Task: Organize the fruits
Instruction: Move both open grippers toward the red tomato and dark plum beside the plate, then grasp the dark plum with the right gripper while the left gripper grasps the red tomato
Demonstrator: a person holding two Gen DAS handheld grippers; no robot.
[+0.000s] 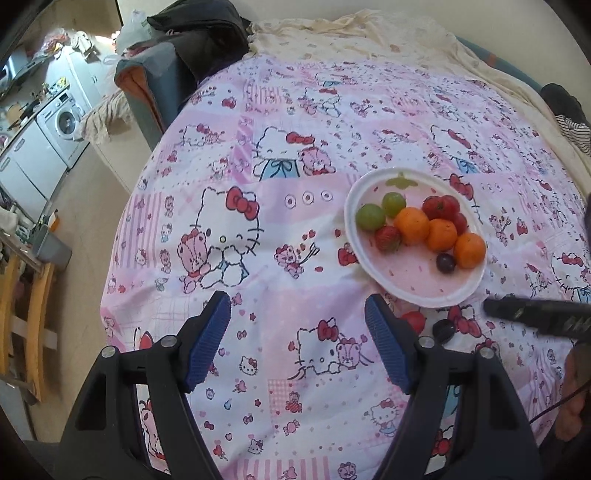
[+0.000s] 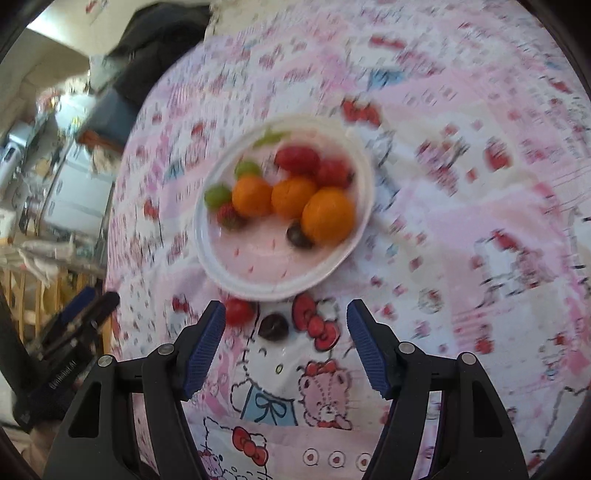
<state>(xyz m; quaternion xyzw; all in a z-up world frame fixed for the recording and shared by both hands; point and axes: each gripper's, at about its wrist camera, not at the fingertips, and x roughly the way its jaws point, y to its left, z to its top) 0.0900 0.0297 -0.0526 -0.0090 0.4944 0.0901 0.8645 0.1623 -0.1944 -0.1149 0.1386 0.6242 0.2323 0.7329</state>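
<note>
A white plate [image 1: 417, 291] on the pink cartoon-print bedcover holds three oranges [image 1: 412, 225], two green grapes [image 1: 370, 217], strawberries [image 1: 388, 238], red tomatoes [image 1: 441, 206] and a dark grape [image 1: 446, 263]. A red tomato [image 1: 413, 320] and a dark grape [image 1: 443, 330] lie on the cover beside the plate's near rim. My left gripper [image 1: 297, 347] is open and empty, left of them. My right gripper [image 2: 286, 347] is open and empty, with the loose dark grape [image 2: 273, 326] between its fingertips and the loose tomato [image 2: 239, 311] by its left finger. The plate [image 2: 258, 284] lies just beyond.
A dark jacket [image 1: 199, 26] and cream blanket [image 1: 354, 33] lie at the bed's far end. A washing machine [image 1: 61, 118] and wooden chair [image 1: 26, 306] stand left of the bed. The right gripper's body [image 1: 539, 314] shows at right in the left wrist view.
</note>
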